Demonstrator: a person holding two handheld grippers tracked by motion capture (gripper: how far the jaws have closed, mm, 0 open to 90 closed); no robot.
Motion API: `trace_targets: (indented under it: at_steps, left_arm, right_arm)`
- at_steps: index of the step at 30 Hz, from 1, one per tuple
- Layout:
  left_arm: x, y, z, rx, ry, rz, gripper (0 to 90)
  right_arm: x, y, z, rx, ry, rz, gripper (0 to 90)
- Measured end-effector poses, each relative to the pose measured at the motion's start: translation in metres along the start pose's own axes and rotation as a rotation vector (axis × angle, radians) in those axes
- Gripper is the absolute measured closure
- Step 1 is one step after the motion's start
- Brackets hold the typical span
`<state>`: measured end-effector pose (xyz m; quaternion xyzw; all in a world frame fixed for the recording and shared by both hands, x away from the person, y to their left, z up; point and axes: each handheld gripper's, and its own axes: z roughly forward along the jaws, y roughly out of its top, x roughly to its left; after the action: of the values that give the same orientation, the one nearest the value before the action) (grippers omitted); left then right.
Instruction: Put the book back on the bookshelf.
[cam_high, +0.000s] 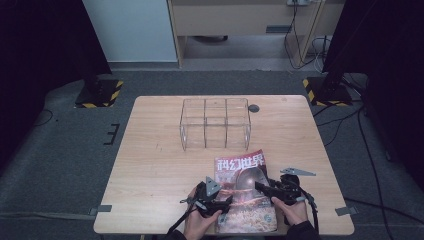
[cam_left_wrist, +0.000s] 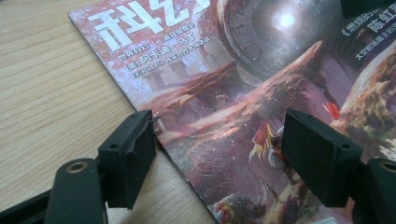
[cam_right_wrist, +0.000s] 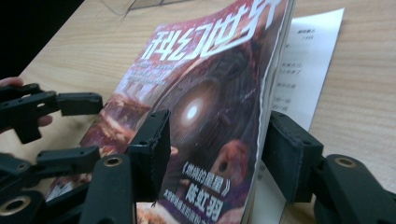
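Note:
A magazine (cam_high: 243, 172) with a red cover and white title letters lies at the table's front middle. My left gripper (cam_high: 220, 202) is open at its left edge: in the left gripper view (cam_left_wrist: 219, 149) one jaw rests beside the spine on the wood and the other stands over the cover (cam_left_wrist: 243, 93). My right gripper (cam_high: 265, 189) is open at the right edge. In the right gripper view (cam_right_wrist: 217, 154) the cover (cam_right_wrist: 205, 93) is tilted up, its free edge between the jaws, with a white printed page (cam_right_wrist: 308, 56) below. The left gripper (cam_right_wrist: 60, 130) shows beyond.
A clear plastic organiser (cam_high: 215, 124) with several compartments stands at the middle back of the wooden table (cam_high: 150, 150). A small dark round disc (cam_high: 254, 108) sits to its right. Metal brackets (cam_high: 104, 209) mark the front corners. Grey floor and cables surround the table.

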<state>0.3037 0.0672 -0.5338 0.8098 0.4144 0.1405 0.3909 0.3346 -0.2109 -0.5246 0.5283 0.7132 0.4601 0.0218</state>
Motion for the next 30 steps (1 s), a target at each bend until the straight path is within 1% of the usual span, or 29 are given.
trace_targets:
  at_steps: [2, 3, 5, 8, 11, 13, 16, 17, 18, 19, 20, 22, 24, 26, 27, 29, 30]
  left_arm:
    - [0.0, 0.0, 0.0, 0.0, 0.0, 0.0, 25.4]
    - [0.0, 0.0, 0.0, 0.0, 0.0, 0.0, 25.4]
    - [0.0, 0.0, 0.0, -0.001, 0.0, 0.0, 25.4]
    - [0.0, 0.0, 0.0, 0.0, -0.001, 0.0, 25.4]
    - [0.0, 0.0, 0.0, 0.0, -0.002, 0.0, 25.4]
    - [0.0, 0.0, 0.0, -0.001, -0.002, 0.0, 25.4]
    - [0.001, 0.0, 0.0, -0.001, -0.003, -0.001, 25.4]
    - [0.001, 0.0, 0.0, -0.001, -0.004, -0.001, 25.4]
    - [0.001, 0.0, 0.0, -0.001, -0.004, -0.001, 25.4]
    - [0.001, 0.0, 0.0, -0.002, -0.008, -0.003, 25.4]
    - [0.002, 0.0, 0.0, -0.002, -0.011, -0.007, 25.4]
    - [0.004, 0.0, 0.0, -0.007, -0.024, -0.016, 25.3]
    - [0.006, 0.0, -0.001, -0.014, -0.037, -0.036, 25.2]
    - [0.009, 0.0, -0.002, -0.019, -0.034, -0.035, 24.7]
    - [0.01, 0.0, -0.003, -0.03, -0.031, -0.042, 24.6]
    - [0.012, 0.0, -0.004, -0.032, -0.032, -0.045, 23.9]
    - [0.014, 0.001, -0.005, -0.041, -0.03, -0.056, 23.6]
  right_arm:
    - [-0.001, 0.001, 0.001, 0.003, 0.002, -0.008, 43.9]
    - [-0.001, 0.002, 0.001, 0.009, 0.003, 0.003, 43.9]
    - [-0.003, 0.002, 0.003, 0.011, 0.003, 0.008, 44.5]
    - [-0.005, 0.003, 0.007, 0.003, 0.016, -0.006, 44.4]
    - [-0.002, 0.003, 0.015, 0.03, 0.011, -0.013, 44.3]
    - [0.0, 0.003, 0.017, 0.041, -0.002, -0.04, 45.4]
    - [0.0, 0.004, 0.014, 0.043, -0.012, -0.042, 56.0]
    - [-0.001, 0.005, 0.013, 0.044, -0.013, -0.038, 58.2]
    - [-0.001, 0.005, 0.013, 0.044, -0.013, -0.038, 58.2]
    - [-0.001, 0.006, 0.013, 0.049, -0.022, -0.043, 64.0]
    - [-0.001, 0.007, 0.012, 0.049, -0.021, -0.044, 65.9]
    - [-0.001, 0.009, 0.01, 0.049, -0.012, -0.03, 71.4]
    - [-0.001, 0.01, 0.009, 0.049, -0.004, -0.021, 75.4]
    - [0.0, 0.011, 0.007, 0.044, 0.01, -0.012, 78.9]
    - [0.0, 0.012, 0.006, 0.041, 0.021, -0.005, 80.4]
    - [0.001, 0.013, 0.004, 0.03, 0.037, 0.003, 82.1]
    - [0.002, 0.013, 0.003, 0.024, 0.043, 0.004, 82.7]
